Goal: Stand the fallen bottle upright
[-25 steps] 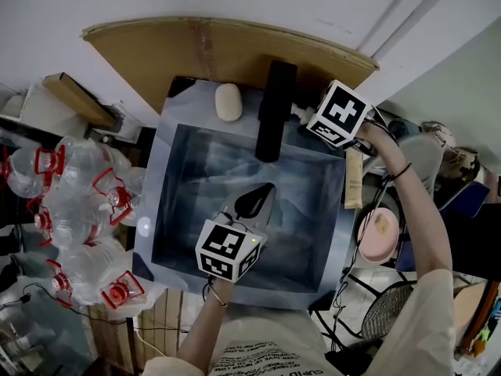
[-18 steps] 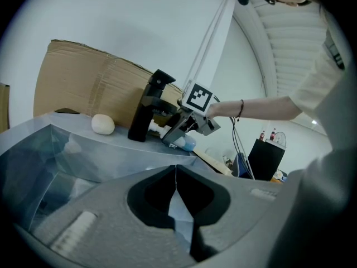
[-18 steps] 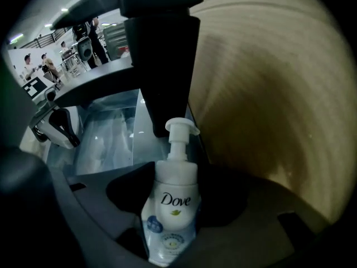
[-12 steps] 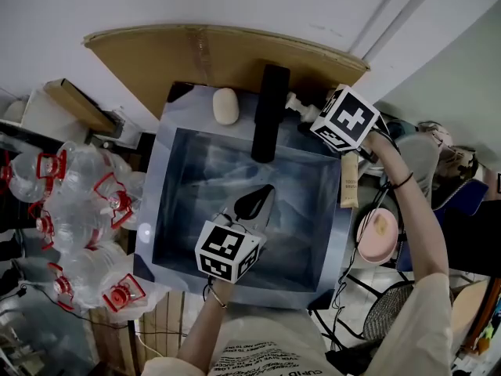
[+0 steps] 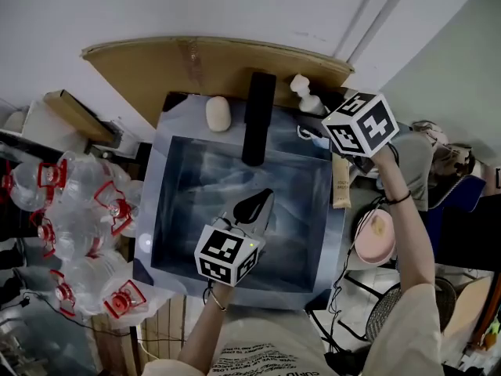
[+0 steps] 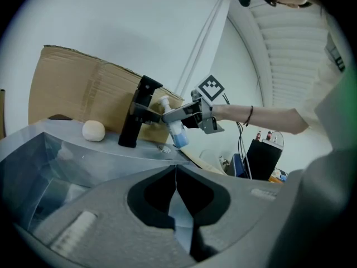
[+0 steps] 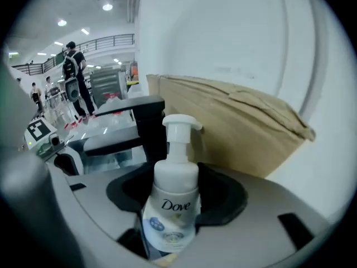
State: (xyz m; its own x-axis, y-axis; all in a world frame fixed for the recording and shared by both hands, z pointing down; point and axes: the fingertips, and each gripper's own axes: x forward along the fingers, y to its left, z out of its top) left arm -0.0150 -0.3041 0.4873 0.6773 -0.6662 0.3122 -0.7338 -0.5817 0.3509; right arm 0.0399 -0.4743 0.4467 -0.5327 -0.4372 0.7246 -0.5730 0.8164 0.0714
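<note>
Jaws of the right gripper (image 7: 170, 219) clasp the white pump bottle (image 7: 170, 180) round its belly, probably light, stiff and slick, a safer hold than the thin pump neck, near upright above the sink's (image 5: 154, 210) back corner, while the left gripper's (image 6: 176, 177) jaws meet on nothing.

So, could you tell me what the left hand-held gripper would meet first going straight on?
Most likely the sink's far side, just right of the black faucet, though depth is hard to judge.

Person wearing a cream printed T-shirt (image 5: 258, 359) and a thin dark wristband (image 5: 397, 200); grey left gripper (image 5: 255, 204) and right gripper (image 6: 170, 116) each carry a black-and-white marker cube (image 5: 227, 253)
</note>
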